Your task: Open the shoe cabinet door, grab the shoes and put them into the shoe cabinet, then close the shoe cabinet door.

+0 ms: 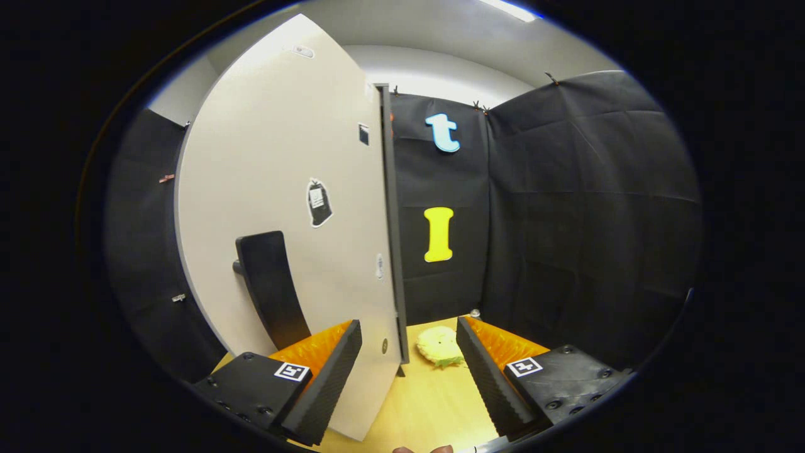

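The shoe cabinet door (283, 189) is a tall pale panel with a black handle (270, 289) low on its face. Its dark side edge (391, 239) stands nearly end-on to me and comes down between my fingers. My gripper (409, 371) is open, the left finger (327, 377) in front of the door's face and the right finger (487, 371) clear of it. Neither finger presses on anything. A fluffy yellow shoe (440, 346) lies on the wooden tabletop (427, 402) just beyond the fingertips, to the right of the door's edge.
Black cloth walls (585, 220) close the booth behind and to the right. A small sticker (319, 202) is on the door's face. A person's fingertip (422, 449) shows below the gripper.
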`<state>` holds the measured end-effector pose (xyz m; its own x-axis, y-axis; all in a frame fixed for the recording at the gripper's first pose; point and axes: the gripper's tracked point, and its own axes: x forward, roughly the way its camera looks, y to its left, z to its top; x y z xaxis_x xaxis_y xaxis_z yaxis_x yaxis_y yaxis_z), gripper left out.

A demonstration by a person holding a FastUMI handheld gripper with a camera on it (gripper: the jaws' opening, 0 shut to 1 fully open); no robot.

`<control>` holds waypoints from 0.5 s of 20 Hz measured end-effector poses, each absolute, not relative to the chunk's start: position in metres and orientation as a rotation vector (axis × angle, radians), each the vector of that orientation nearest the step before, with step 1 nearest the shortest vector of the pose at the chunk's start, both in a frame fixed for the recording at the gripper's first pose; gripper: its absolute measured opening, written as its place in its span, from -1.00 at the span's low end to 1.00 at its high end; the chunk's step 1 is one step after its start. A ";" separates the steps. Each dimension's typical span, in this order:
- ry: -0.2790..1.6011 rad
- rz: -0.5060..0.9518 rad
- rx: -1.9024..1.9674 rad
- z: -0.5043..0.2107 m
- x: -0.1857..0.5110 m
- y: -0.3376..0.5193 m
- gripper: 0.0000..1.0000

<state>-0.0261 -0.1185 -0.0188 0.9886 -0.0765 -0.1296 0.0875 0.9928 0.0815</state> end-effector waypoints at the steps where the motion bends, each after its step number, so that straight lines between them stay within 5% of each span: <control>1: 0.132 -0.068 0.090 -0.020 -0.024 -0.106 0.96; 10: 0.165 0.098 0.116 -0.020 -0.004 -0.018 0.97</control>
